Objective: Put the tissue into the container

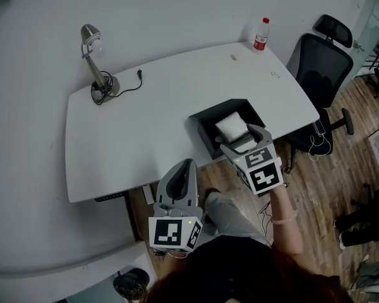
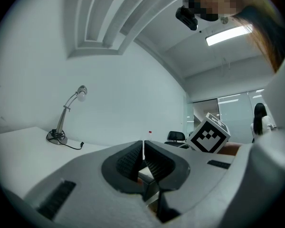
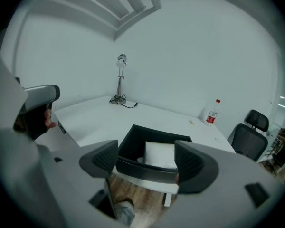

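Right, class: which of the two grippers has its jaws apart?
The right gripper: its jaws stand wide apart, facing the black container with the tissue inside. The left gripper has its jaws together.

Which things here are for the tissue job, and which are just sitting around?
For the job: tissue, black container holding it, open right gripper.
Just lying about: lamp, bottle, chair.

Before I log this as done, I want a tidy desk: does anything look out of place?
Mostly fine. The tissue lies inside the container, which sits right at the desk's near edge. The lamp's plug lies loose on the desk.
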Tool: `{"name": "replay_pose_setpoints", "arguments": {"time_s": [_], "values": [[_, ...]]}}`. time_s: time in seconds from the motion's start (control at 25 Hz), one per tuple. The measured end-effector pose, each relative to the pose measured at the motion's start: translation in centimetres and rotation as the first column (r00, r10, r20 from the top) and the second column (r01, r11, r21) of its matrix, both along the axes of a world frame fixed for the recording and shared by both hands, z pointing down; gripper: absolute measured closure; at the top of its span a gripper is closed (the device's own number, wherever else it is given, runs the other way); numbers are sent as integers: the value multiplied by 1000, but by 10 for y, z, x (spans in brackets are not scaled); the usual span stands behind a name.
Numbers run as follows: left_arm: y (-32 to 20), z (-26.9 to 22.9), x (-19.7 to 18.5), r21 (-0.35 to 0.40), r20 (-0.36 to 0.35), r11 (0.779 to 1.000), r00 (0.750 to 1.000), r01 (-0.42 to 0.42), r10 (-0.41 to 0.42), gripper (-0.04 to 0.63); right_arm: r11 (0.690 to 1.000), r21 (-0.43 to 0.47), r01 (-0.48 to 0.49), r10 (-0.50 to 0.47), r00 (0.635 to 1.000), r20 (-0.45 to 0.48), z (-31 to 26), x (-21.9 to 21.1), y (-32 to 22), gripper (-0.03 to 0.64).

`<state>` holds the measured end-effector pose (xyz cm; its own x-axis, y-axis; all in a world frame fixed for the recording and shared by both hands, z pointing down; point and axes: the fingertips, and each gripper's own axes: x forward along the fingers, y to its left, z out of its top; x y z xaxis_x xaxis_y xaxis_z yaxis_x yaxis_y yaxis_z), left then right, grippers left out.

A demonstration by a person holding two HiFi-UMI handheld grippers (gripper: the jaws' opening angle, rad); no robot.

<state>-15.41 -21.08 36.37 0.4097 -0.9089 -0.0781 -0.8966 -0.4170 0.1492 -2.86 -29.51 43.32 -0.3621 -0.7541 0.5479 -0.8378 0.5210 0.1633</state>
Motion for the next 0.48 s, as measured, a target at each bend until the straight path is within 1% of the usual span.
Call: {"name": "replay_pose_setpoints", "arguments": {"time_s": [0.16, 0.2, 0.24, 0.32, 0.48], "values": [[7, 0, 0, 3, -2, 1000, 1000, -1, 1, 561, 1000, 26, -6, 6, 1000, 6, -4, 0, 10, 233], [8, 0, 0, 3, -2, 1000, 1000, -2, 2, 561, 999, 39, -14, 14, 1000, 3, -5, 2, 11, 243], [9, 0, 2, 5, -1, 1000, 1000, -4, 4, 561, 998, 59, -29, 29, 1000, -2, -7, 5, 12, 267], [9, -1, 5, 10, 3, 1000, 1000, -9, 9, 561, 992, 106, -63, 64, 998, -5, -13, 13, 12, 424], [10, -4, 15, 20, 16, 1000, 1000, -16, 16, 561, 990, 127, -68, 66, 998, 14, -18, 23, 15, 414]]}}
